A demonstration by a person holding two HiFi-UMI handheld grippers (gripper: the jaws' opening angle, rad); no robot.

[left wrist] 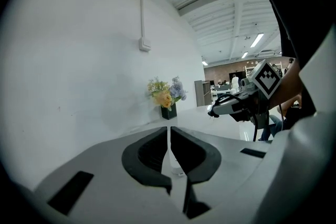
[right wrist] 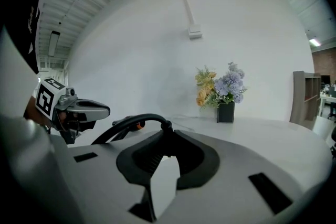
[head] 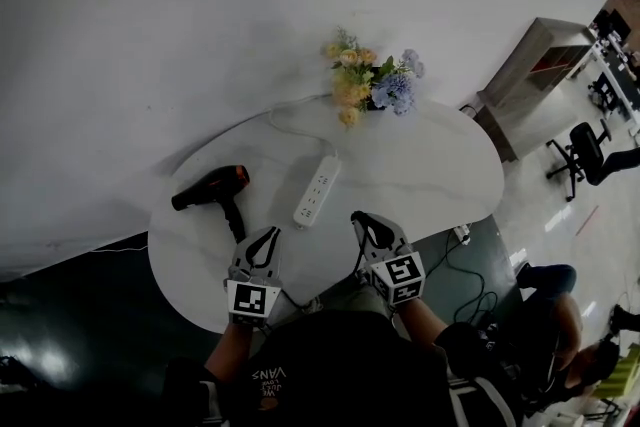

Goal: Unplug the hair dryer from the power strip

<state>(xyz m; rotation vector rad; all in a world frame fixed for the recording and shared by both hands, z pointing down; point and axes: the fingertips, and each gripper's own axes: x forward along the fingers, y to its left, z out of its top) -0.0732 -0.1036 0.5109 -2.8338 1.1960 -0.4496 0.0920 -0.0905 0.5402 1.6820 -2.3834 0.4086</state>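
Right gripper [head: 368, 227]: clenched on the black plug [right wrist: 166, 126] of the hair dryer [head: 212, 187]. In the right gripper view the cord [right wrist: 137, 117] rises from between my jaws and arcs away left toward the dryer.

Left gripper [head: 262, 240]: jaws drawn together with only a thin slit between them, nothing in it. It hangs over the near edge of the table [head: 430, 175].

Location: the dryer lies on its side at the left of the table. The white power strip [head: 317, 190] lies just to its right, and the two are apart. I see no plug seated in the strip's sockets, so I judge the unplugging done.

Handling:
- The plug is small, hard and smooth. Grip it across its flat sides, never by the cord.
- The cord is limp and springy, and will drag or tug the dryer if pulled taut.
- The strip looks light and may slide on the slick tabletop.
- The dryer is probably the heaviest item; take it by the handle.

Risk: the flowers [head: 368, 80] stand at the far edge, well clear of both grippers.
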